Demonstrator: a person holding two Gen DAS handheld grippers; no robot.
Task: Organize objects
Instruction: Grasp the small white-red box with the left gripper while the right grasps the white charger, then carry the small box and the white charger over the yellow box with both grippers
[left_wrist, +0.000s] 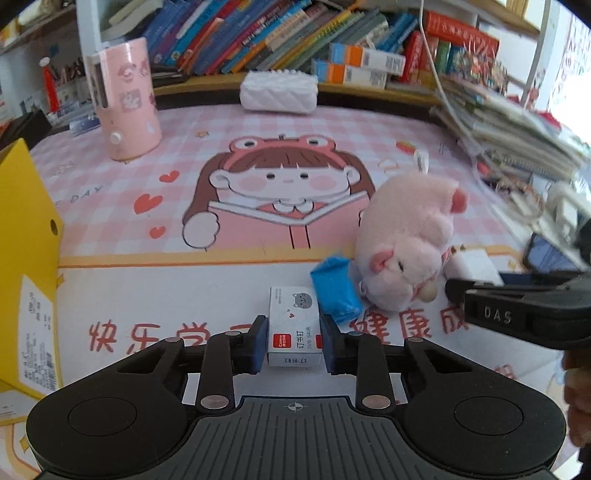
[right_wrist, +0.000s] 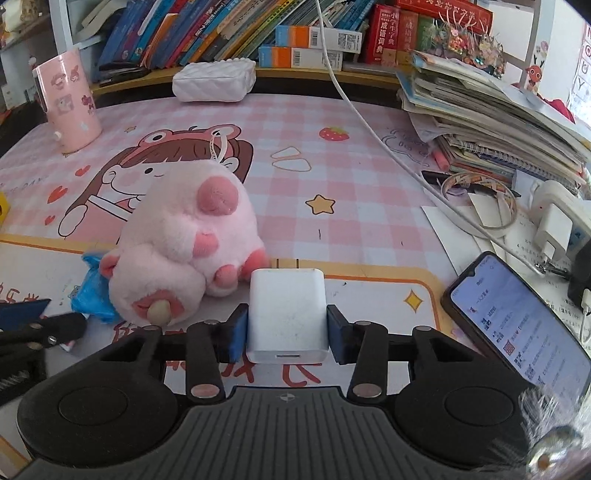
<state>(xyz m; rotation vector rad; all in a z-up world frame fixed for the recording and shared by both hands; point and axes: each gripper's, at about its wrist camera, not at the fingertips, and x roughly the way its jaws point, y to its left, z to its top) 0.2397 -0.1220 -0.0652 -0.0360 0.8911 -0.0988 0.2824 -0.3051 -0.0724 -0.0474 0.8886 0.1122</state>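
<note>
Grippers pinching boxy things: left gripper (left_wrist: 294, 341) a cardboard staple box (left_wrist: 294, 326) (small), right gripper (right_wrist: 287, 334) a smooth charger (right_wrist: 287, 314).

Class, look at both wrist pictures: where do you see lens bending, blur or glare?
Left wrist view: the bookshelf curves from fisheye bending; the paper stack at the right is smeared; the window corner is washed out. Right wrist view: the charger is sharp, the phone screen glows, and the bottom right corner is blurred.
</note>
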